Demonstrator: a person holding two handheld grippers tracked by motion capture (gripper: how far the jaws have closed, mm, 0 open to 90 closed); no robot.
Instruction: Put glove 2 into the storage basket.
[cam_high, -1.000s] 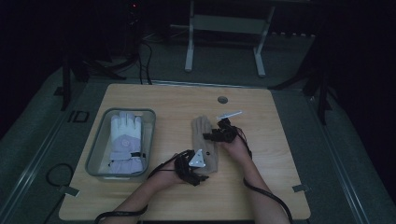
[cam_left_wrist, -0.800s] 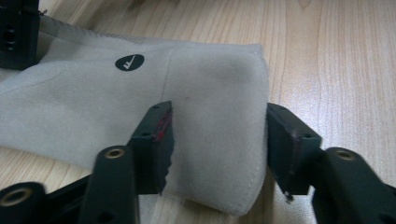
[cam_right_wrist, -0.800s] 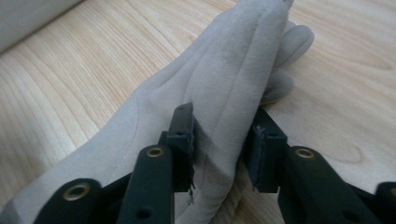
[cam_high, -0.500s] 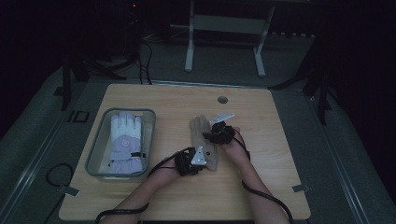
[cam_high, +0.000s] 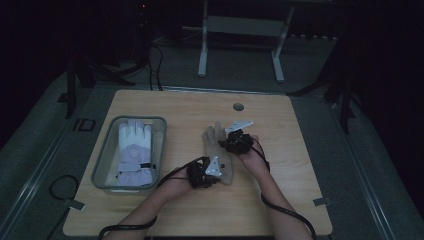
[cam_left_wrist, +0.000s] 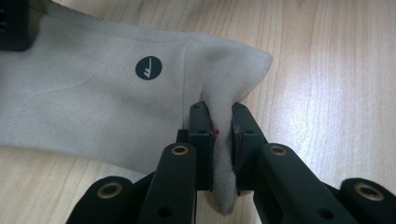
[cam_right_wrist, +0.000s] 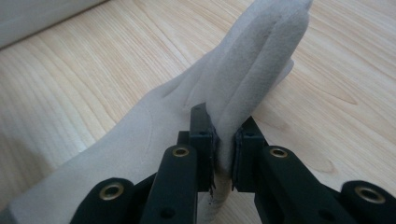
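A tan suede glove (cam_high: 214, 138) lies flat on the wooden table (cam_high: 300, 165), fingers pointing away from me. My left gripper (cam_high: 202, 172) is at its cuff end. In the left gripper view the glove (cam_left_wrist: 93, 93) has a round dark logo, and my left gripper (cam_left_wrist: 220, 126) is shut on a raised fold at the cuff corner. My right gripper (cam_high: 235, 142) is at the glove's finger side. Its jaws have just been closing, and in the right gripper view the gripper (cam_right_wrist: 225, 135) pinches a lifted edge of the glove (cam_right_wrist: 140, 135) below the fingers.
A clear plastic bin (cam_high: 107, 150) at the table's left holds a white glove (cam_high: 135, 150). A round cable hole (cam_high: 238, 107) sits near the far edge. Bare wood lies to the right of my hands and along the near edge.
The left gripper has drawn in a little onto the glove's cuff end. The grey plate on the right gripper has swung slightly left. The glove has stayed in place.
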